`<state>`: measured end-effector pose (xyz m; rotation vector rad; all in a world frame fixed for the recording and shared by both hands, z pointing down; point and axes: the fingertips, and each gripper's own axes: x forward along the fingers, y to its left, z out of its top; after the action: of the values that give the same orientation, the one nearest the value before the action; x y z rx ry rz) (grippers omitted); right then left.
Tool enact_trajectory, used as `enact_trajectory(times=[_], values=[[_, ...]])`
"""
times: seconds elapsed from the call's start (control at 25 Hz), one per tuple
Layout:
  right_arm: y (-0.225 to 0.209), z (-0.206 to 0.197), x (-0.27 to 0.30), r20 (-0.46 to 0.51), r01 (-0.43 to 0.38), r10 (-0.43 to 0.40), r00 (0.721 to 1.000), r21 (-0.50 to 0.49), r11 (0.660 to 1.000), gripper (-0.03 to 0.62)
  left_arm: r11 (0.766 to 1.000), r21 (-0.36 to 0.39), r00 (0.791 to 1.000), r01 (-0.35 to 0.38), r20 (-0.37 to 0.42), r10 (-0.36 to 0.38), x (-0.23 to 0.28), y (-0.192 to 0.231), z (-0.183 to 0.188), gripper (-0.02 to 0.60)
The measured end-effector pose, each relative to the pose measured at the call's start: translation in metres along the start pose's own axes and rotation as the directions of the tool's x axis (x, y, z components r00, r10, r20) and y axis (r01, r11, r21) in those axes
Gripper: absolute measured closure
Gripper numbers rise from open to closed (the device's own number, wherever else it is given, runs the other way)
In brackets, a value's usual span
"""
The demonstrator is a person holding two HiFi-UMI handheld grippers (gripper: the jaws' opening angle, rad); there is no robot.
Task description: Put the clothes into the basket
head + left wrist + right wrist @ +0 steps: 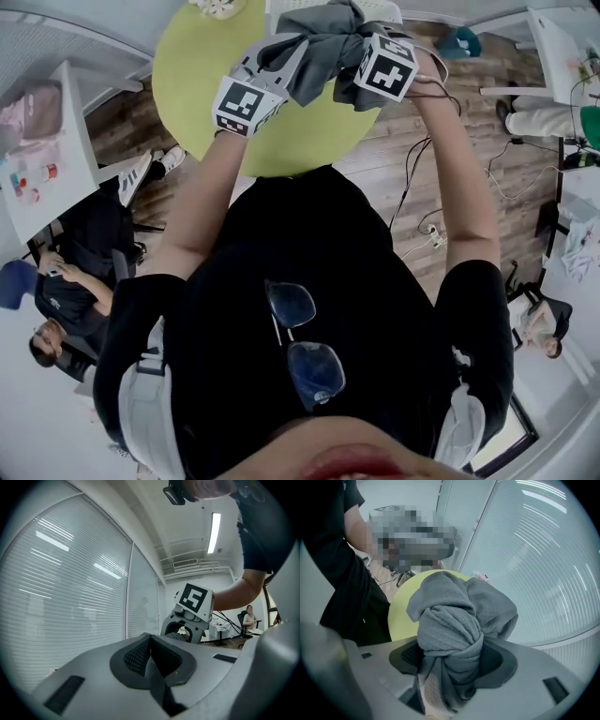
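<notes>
A grey garment hangs bunched between my two grippers, held up over a round yellow-green table. My right gripper is shut on a thick twisted wad of the garment, which fills its jaws and rises above them. My left gripper is shut, with a thin grey fold of the garment pinched between its pads. In the left gripper view the right gripper's marker cube sits just ahead, cloth under it. I cannot make out a basket.
A small white thing lies at the table's far edge. White desks stand left and right. People sit at the lower left and right. Cables trail over the wood floor.
</notes>
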<state>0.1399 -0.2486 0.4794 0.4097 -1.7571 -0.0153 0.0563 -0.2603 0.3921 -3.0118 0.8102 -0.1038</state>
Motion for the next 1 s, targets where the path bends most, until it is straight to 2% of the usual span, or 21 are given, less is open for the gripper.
enact_trajectory(times=[0.32, 0.68, 1.0], values=[[-0.072, -0.004, 0.010, 0.026, 0.069, -0.067, 0.997, -0.069, 0.995, 0.267, 0.997, 0.004, 0.997, -0.073, 0.008, 0.073, 0.035, 0.030, 0.007, 0.571], [-0.092, -0.002, 0.081, 0.052, 0.005, 0.004, 0.999, -0.174, 0.985, 0.267, 0.989, -0.033, 0.988, -0.144, -0.064, 0.142, 0.067, 0.052, -0.033, 0.571], [-0.092, -0.014, 0.158, 0.062, -0.074, 0.090, 0.994, -0.214, 0.974, 0.267, 0.981, -0.067, 0.974, -0.182, -0.150, 0.171, 0.096, 0.066, -0.075, 0.571]])
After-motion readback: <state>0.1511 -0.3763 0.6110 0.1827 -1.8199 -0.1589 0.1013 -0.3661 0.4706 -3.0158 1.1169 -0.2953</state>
